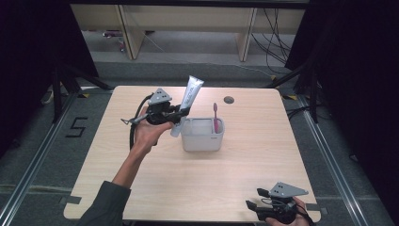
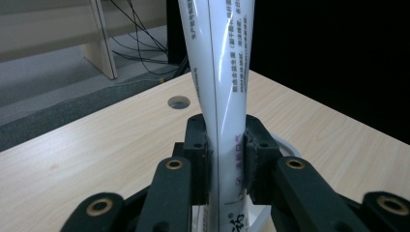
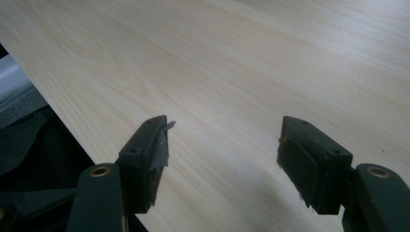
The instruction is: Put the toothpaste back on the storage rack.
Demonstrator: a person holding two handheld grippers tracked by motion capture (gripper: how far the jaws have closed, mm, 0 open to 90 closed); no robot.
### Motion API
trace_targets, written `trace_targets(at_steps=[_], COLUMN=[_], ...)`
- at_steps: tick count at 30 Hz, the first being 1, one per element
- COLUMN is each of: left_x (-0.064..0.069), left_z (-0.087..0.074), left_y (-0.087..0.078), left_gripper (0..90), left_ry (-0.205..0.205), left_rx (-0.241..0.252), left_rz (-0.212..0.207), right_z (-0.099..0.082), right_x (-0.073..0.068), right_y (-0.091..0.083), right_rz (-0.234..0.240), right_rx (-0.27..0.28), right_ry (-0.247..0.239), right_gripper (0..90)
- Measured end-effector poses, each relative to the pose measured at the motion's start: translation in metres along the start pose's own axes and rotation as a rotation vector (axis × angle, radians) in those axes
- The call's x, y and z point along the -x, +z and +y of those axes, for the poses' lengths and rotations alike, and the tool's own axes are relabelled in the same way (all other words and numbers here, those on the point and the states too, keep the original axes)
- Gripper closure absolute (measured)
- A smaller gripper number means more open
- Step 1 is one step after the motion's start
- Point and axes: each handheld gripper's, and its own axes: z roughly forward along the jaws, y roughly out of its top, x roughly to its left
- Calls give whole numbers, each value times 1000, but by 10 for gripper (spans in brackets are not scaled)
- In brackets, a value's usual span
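Where the left gripper (image 1: 181,113) clamps a white toothpaste tube (image 1: 190,96) tight between both pads, just beside and slightly above the near-left rim of a pale grey holder (image 1: 202,141). Inside that holder, at its far-right side, one pink toothbrush (image 1: 215,117) standing upright. Down the tube, printed columns of small dark and purple characters, too blurred to read; its lower end cut off behind the jaws. Well apart, at the table (image 1: 197,188) edge, right gripper (image 1: 254,202) wide open, holding nothing.
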Motion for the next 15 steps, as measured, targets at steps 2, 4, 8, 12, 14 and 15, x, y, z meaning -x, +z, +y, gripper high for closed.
trace_targets(at_steps=[2, 4, 8, 12, 14, 15], left_x=[3, 5, 9, 12, 13, 13], left_z=[2, 5, 10, 14, 16, 16], left_y=[4, 9, 17, 26, 30, 30], left_gripper=[748, 748, 748, 747, 748, 748], left_ry=[0, -3, -5, -13, 0, 0], left_rx=[10, 15, 28, 31, 30, 30], left_rz=[-3, -7, -11, -20, -9, -9], right_z=[0, 0, 0, 1, 1, 1], right_x=[0, 1, 1, 1, 1, 1], right_y=[0, 0, 0, -1, -1, -1], right_rz=[-10, -7, 0, -14, -13, -13], right_rx=[6, 8, 11, 10, 11, 11], right_ry=[-11, -19, -22, -34, -34, -34], right_gripper=[357, 358, 357, 358, 358, 358])
